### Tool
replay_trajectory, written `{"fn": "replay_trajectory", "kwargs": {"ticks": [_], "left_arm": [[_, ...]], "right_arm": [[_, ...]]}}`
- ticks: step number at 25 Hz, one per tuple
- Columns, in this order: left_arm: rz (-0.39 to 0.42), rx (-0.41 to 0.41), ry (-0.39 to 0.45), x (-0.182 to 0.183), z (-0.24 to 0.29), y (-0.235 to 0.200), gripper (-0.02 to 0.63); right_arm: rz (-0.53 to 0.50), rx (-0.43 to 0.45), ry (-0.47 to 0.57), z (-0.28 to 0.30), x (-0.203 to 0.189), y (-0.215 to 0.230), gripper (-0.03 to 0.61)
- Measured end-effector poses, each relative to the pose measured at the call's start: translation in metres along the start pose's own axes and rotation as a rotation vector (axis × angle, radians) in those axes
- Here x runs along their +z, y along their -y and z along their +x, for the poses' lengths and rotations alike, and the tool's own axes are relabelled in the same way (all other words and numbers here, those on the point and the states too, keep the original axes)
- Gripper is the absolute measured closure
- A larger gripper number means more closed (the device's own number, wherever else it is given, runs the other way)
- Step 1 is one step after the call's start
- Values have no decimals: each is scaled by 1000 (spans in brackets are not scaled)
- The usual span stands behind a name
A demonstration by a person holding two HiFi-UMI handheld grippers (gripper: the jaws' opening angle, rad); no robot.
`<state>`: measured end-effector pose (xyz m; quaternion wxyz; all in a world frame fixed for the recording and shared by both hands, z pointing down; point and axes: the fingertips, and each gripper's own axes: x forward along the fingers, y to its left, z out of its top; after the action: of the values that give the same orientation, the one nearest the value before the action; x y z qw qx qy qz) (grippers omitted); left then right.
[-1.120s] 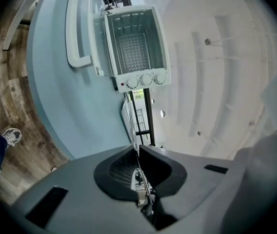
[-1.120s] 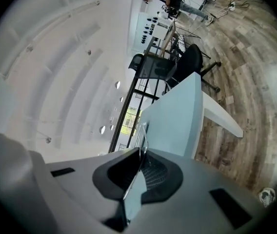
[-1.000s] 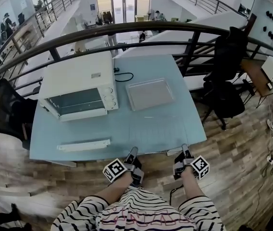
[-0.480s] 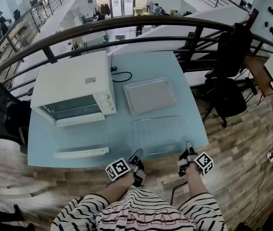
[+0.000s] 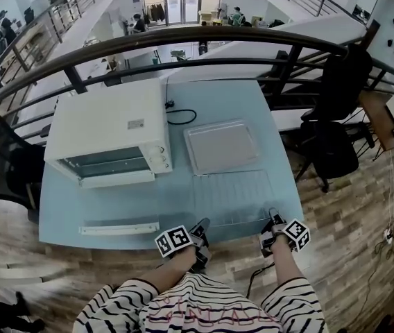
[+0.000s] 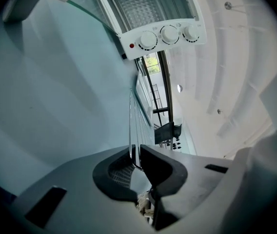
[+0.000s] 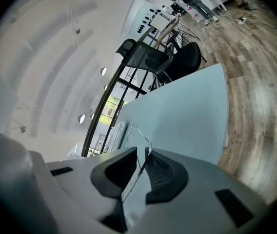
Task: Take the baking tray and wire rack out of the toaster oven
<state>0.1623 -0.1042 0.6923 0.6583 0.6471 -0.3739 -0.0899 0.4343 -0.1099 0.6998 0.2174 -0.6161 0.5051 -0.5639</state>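
**Inspector:** Location is a pale blue table (image 5: pixel 114 200) on a railed mezzanine. The toaster oven (image 5: pixel 107 127) stands rear left, and the baking tray (image 5: pixel 221 146) lies out on the table just to its right.

**Clerk:** And the wire rack (image 5: pixel 230 196)?

**Inspector:** Flat on the table, in front of the tray, at the near edge. The left gripper (image 5: pixel 200 226) is clamped on its near wire. The right gripper (image 5: pixel 273 217) has just been opening, with the wire between slackened pads.

**Clerk:** Recommendation?

**Inspector:** I judge this the release. Spread both pairs of jaws fully, then withdraw straight back without lifting, so the rack is not dragged off the edge.
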Motion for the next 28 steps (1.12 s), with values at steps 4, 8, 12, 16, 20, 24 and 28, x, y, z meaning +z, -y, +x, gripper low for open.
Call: {"fn": "replay_trajectory", "kwargs": {"ticks": [4, 8, 12, 16, 20, 24, 28], "left_arm": [[3, 46, -33, 8, 6, -7, 586], [3, 77, -60, 10, 12, -7, 584], [-6, 93, -91, 9, 15, -1, 450], [25, 119, -119, 11, 19, 1, 388], [58, 146, -123, 12, 21, 6, 336], [86, 171, -126, 10, 19, 7, 311], [125, 198, -121, 14, 16, 7, 297]], "right_arm": [[-43, -81, -63, 13, -4, 5, 502], [-120, -162, -121, 21, -4, 8, 460], [-214, -230, -184, 26, -2, 7, 436], [-270, -263, -249, 33, -6, 5, 421], [-292, -252, -324, 36, -9, -1, 355], [-389, -284, -396, 34, -9, 0, 318], [-428, -296, -413, 32, -10, 0, 313]]}}
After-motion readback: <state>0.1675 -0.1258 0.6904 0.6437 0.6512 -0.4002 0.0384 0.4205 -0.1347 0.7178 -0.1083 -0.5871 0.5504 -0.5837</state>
